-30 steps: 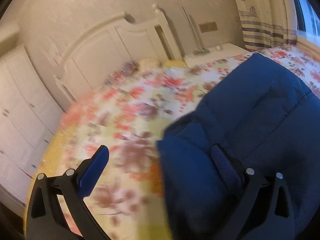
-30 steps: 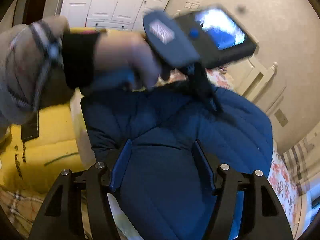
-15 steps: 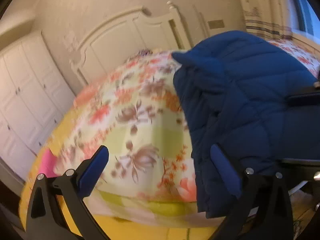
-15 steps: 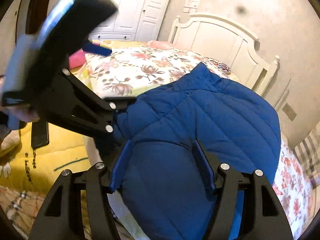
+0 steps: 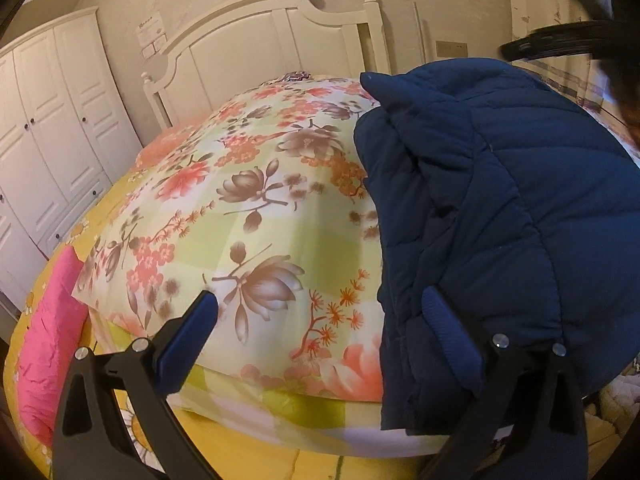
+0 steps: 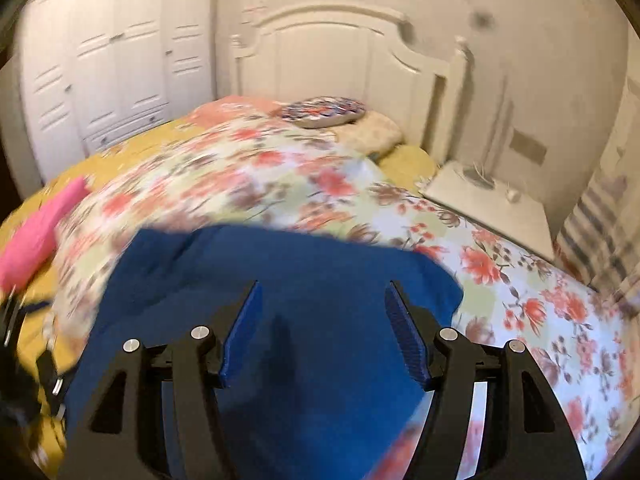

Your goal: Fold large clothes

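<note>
One navy quilted jacket (image 5: 500, 208) lies bunched on the floral quilt (image 5: 248, 200) at the near edge of the bed, filling the 3 o'clock side of the left wrist view; its lower hem drops out of sight over the bed's edge. The right wrist view is motion-blurred, so the jacket's (image 6: 280, 280) folds there are hard to read. The left hand-held gripper (image 5: 320, 332) stands wide, its 3 o'clock finger against the jacket's edge, gripping nothing. The right hand-held gripper (image 6: 324, 320) is spread moderately above the jacket; whether it touches the cloth is unclear. A pink cloth (image 5: 48, 344) lies at 8 o'clock.
</note>
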The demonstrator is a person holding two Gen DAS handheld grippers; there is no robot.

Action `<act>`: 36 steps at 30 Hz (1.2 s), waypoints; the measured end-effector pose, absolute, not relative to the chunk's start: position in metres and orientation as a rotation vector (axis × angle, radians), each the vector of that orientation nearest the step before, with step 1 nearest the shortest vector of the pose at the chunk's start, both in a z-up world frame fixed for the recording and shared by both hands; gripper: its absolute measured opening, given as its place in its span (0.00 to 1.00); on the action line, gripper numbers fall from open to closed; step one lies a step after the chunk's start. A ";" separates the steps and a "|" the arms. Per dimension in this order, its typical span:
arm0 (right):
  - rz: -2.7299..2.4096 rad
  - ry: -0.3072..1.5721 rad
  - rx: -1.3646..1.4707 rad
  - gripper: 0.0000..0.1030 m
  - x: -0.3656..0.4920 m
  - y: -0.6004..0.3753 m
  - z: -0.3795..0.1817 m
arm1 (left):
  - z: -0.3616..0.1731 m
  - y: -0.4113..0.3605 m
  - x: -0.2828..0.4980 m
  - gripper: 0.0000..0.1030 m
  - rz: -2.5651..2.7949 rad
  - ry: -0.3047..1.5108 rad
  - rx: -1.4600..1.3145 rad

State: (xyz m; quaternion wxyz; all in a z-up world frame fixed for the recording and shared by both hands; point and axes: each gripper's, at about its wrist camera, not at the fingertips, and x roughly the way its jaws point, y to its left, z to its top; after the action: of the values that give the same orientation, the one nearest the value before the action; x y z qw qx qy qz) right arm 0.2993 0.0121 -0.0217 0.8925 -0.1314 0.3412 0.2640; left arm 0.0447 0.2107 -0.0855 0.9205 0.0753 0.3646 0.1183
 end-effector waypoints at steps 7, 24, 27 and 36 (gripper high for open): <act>0.532 0.905 -0.372 0.64 0.337 0.031 -0.072 | -0.088 0.215 0.047 0.98 0.226 0.761 0.127; 0.620 0.835 -0.710 0.65 0.267 0.147 -0.066 | -0.090 0.221 0.043 0.98 0.231 0.759 0.099; 0.639 0.815 -0.663 0.65 0.262 0.142 -0.048 | -0.090 0.219 0.042 0.98 0.237 0.753 0.109; 0.593 0.775 -0.815 0.65 0.261 0.185 -0.085 | -0.090 0.221 0.044 0.98 0.249 0.761 0.114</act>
State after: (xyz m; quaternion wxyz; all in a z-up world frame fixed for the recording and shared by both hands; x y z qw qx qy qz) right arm 0.2610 0.1854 -0.0851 0.8047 -0.3807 0.3618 0.2769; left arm 0.0438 0.2206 -0.0904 0.9194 0.0556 0.3701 0.1213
